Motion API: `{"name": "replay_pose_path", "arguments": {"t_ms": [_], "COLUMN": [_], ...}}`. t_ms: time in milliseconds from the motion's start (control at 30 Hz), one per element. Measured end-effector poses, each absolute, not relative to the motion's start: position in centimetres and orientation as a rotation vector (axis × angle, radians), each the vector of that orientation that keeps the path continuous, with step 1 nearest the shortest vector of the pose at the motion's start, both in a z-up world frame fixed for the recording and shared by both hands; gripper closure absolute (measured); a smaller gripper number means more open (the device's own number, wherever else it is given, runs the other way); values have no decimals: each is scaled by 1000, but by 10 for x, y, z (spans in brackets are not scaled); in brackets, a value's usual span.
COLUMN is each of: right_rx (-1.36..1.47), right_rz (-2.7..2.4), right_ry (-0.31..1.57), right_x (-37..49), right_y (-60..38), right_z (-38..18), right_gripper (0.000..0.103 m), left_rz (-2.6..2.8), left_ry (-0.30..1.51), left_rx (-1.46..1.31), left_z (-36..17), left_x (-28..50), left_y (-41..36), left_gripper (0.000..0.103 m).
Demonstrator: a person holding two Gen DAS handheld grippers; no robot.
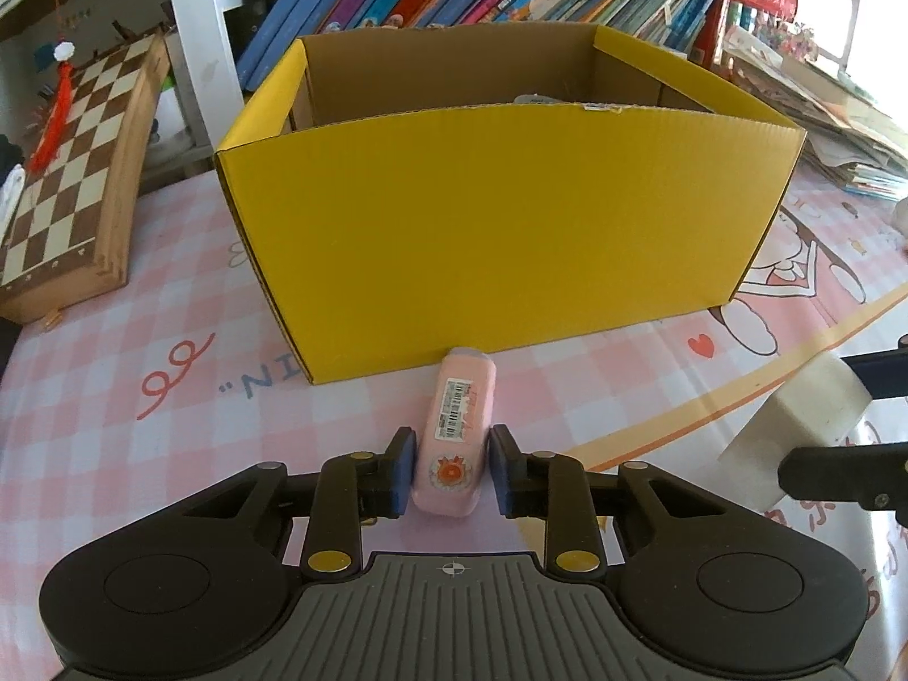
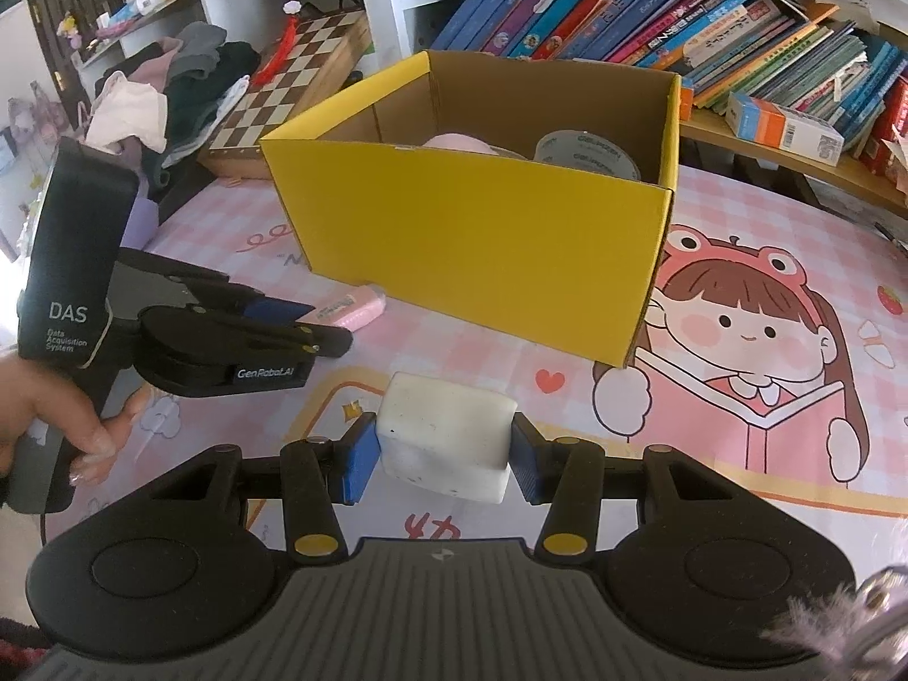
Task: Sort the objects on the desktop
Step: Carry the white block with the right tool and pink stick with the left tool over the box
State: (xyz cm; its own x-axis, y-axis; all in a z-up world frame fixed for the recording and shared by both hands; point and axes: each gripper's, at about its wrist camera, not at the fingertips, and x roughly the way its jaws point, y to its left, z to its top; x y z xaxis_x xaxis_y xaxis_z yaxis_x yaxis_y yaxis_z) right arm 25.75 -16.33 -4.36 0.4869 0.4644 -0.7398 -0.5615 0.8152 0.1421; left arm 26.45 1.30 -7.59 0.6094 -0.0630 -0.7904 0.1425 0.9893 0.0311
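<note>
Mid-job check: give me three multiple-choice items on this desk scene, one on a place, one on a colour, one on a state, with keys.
1. Where is the tape roll?
A. inside the box
B. on the chessboard
C. on the mat

2. What colour is the box outside?
A. blue
B. yellow
C. white

3. What is between the right gripper pads?
A. nothing
B. a book
C. the white block

Key: 1 A, it shows above the box's front wall; 2 B, both views show yellow walls; 3 C, both blue pads press its sides.
</note>
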Motion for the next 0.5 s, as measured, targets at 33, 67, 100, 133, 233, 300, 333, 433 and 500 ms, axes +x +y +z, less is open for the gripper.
{"name": "replay_pose_path", "arguments": {"t_ms": [33,67,100,133,233,300,333,433,500], "right_rx": [-124,-125,-125,-125,-127,-127,-127,-126,-125], "right_rz": [621,617,616,614,609,609,609,610,611], "right_ry": [860,859,857,855,850,848,846,842,838], "right_x": [257,257,256,255,251,249,247,243,240], "right_y": [-164,-164,-164,-164,-164,-163,-162,-160,-159], "right_z": [-43,-43,-42,-42,-40,-39,-38,-36,-35], "right_gripper": [57,58,58,57,57,57,57,57,57], "left_rz": [-119,-124,-133,-137,-141,-141,-140,-140,-141], "left_ry": [912,915,914,910,884,867,860,837,824], "left_rx": [92,81,66,58,27,-4,-18,-62,-93], "left_z": [-75,-74,-73,-70,-60,-54,-51,-43,-37], "left_x": [263,262,259,257,244,236,232,218,211], "left_y": [13,14,15,16,22,27,29,34,37], "left_gripper": [80,80,80,80,80,80,80,80,80]}}
